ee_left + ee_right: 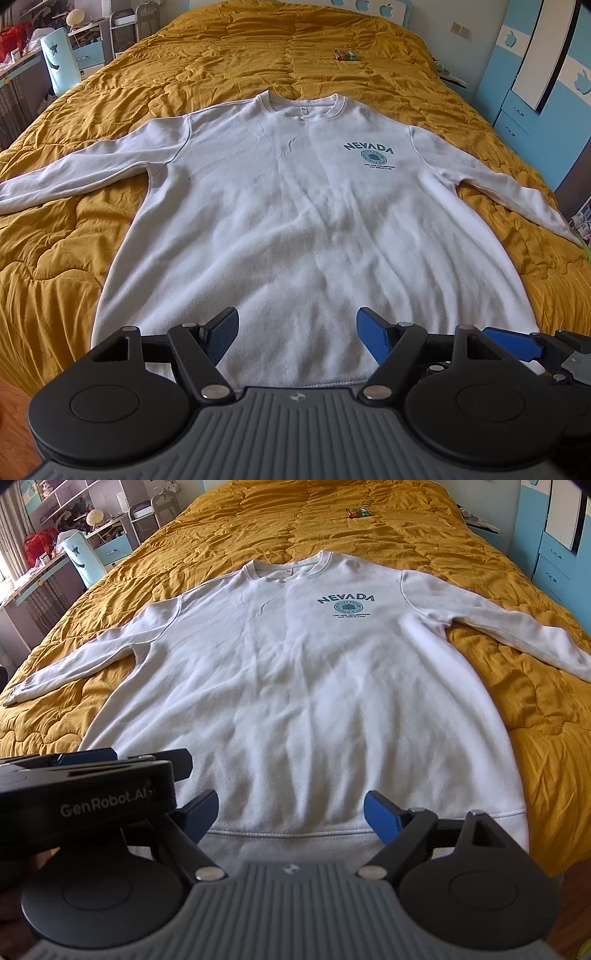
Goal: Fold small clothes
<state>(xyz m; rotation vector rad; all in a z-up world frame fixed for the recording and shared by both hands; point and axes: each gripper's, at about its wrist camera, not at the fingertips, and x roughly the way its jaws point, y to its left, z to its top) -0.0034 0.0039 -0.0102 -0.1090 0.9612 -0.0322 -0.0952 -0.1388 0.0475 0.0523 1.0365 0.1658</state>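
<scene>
lying flat ahead of both wide-apart grippers (297, 334) (290, 814), the sweatshirt (295, 221) faces up.

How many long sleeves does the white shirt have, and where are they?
2. One sleeve stretches out to the left across the yellow quilt; the other sleeve stretches right. Both lie flat on the white shirt, unfolded.

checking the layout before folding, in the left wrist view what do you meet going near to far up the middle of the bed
left gripper, open → sweatshirt hem → NEVADA print → collar → bare yellow quilt → small packet → headboard
</scene>
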